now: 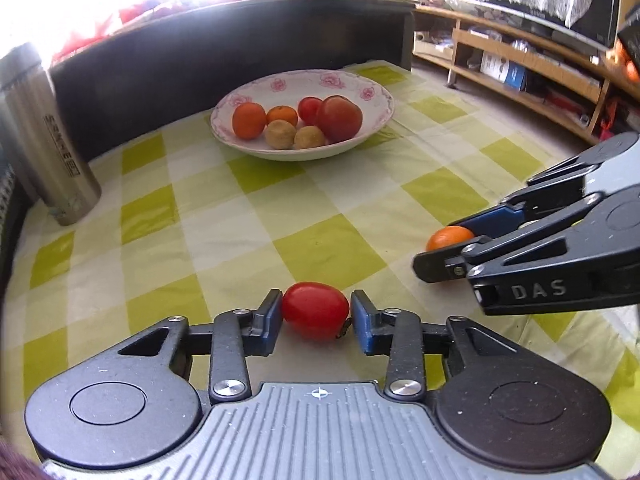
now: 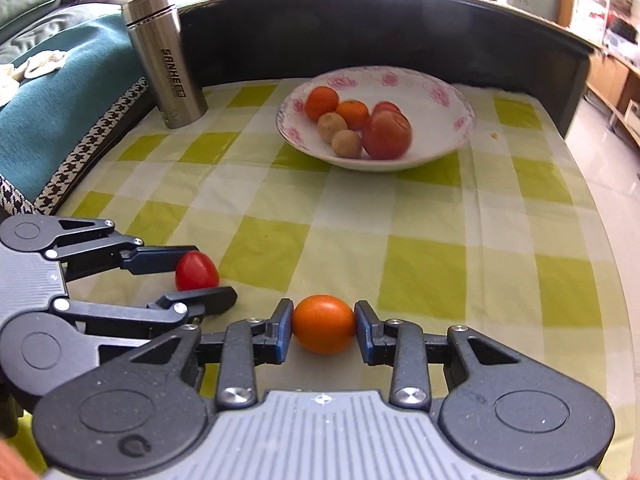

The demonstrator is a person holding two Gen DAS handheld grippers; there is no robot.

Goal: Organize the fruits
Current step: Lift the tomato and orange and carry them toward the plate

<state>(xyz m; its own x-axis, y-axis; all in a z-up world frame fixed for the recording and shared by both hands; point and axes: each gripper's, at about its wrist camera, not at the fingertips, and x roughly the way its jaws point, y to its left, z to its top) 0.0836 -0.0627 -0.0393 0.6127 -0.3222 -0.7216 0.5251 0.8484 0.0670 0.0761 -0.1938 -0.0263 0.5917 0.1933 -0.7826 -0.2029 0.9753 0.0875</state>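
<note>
Red and oval, the tomato (image 1: 315, 311) lies crosswise between the left gripper (image 1: 316, 320) pads, long axis running pad to pad, left pad touching and right just off it; the orange (image 2: 323, 324) sits likewise in the right gripper (image 2: 323, 330), jaws closed to its sides, both near the table's front edge. The bowl (image 1: 372, 120) of fruit waits straight ahead toward the far edge, nearer the right gripper, I judge. Checked cloth (image 2: 424, 280) lies flat; a steel flask (image 2: 166, 60) stands at the far left corner, a dark board behind.
</note>
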